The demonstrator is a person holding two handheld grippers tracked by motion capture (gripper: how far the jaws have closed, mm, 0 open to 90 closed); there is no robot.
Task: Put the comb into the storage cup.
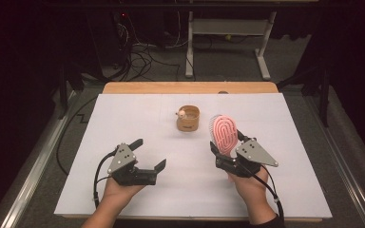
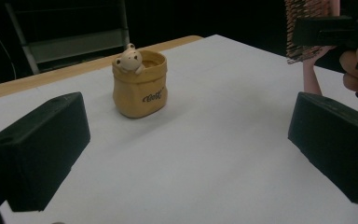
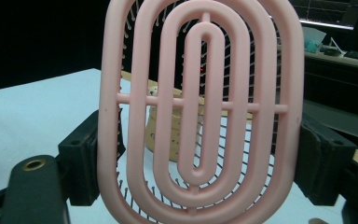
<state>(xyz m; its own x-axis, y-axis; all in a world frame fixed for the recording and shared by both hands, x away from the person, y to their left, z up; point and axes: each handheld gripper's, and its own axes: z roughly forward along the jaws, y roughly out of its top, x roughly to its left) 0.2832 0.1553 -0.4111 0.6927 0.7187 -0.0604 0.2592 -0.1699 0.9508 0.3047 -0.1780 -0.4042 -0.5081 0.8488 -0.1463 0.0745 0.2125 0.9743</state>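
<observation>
Standing its pink vented hairbrush point(image 1: 224, 134) upright between closed fingers, the right gripper point(image 1: 229, 159) sits nearer the tan bear pot point(image 1: 188, 118), at its eleven o'clock mid-desk, while the left gripper point(image 1: 148, 157) hangs wide and empty, pot at one o'clock.

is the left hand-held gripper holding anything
No, the left hand-held gripper has its jaws spread wide over bare white table, with nothing between them.
</observation>
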